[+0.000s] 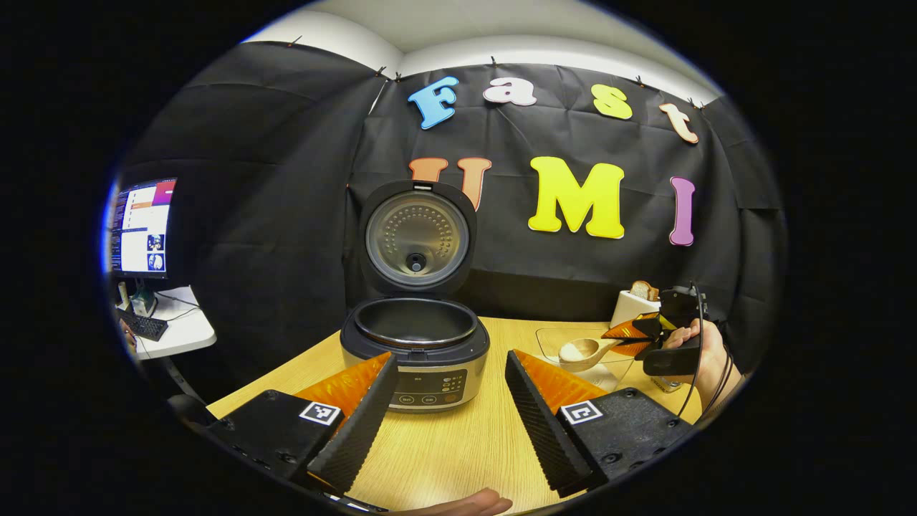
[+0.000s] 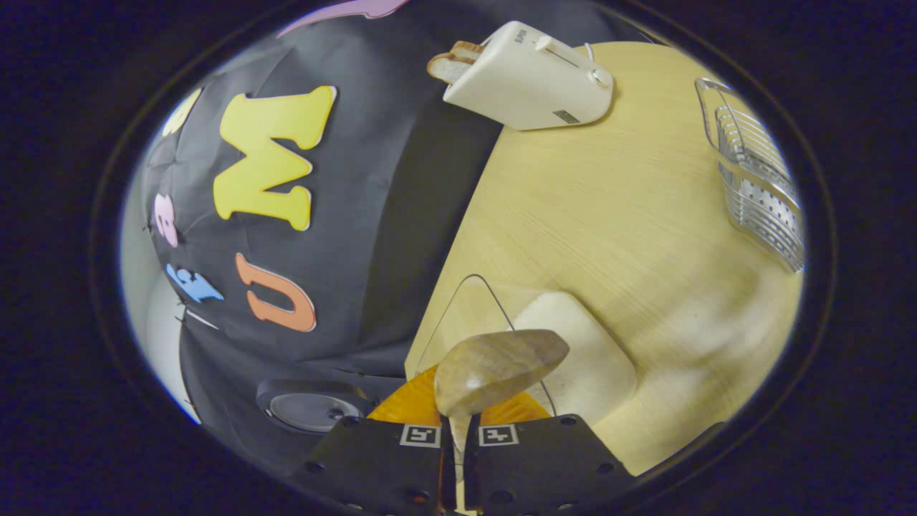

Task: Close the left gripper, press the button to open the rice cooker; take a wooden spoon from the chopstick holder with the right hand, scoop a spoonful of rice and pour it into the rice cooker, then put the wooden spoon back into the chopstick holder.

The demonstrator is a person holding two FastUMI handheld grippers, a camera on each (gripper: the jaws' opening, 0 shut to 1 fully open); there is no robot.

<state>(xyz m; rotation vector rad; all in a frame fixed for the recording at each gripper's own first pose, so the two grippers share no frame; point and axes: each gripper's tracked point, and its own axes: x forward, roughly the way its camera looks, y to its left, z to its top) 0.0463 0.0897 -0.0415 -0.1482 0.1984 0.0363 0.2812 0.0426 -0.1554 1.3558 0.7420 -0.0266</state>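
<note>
Right gripper view: my right gripper (image 2: 458, 430) clamps the tan wooden spoon (image 2: 494, 369); dip level into the clear rice container (image 2: 587, 358) at 1 o'clock. Left jaws stand apart.

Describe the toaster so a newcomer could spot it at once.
Start at the wooden table and follow it to its back edge by the black cloth wall. The toaster stands there, past the clear rice container. It alone is a cream box with a bread slice poking out.
</note>
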